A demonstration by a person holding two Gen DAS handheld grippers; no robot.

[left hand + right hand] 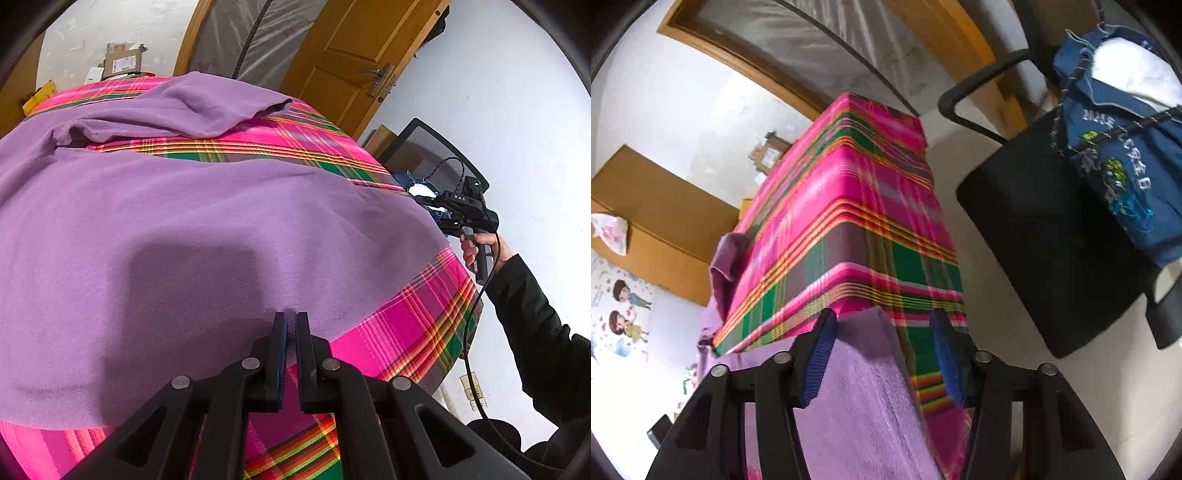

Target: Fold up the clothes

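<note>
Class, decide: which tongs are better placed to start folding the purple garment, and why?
Probably the left tongs: nearly shut over the purple garment's near hem. The right tongs gape open at the table's corner.

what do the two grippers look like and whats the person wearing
Both grippers are black, with angular linkage arms joined by round silver pivot pins and blue ribbed pads lining the fingers. Seen from the left wrist camera, the right gripper has a black pistol-style handle, white "DAS" lettering on top, a small green light and a black cable trailing down. The person wears a black long sleeve.
</note>
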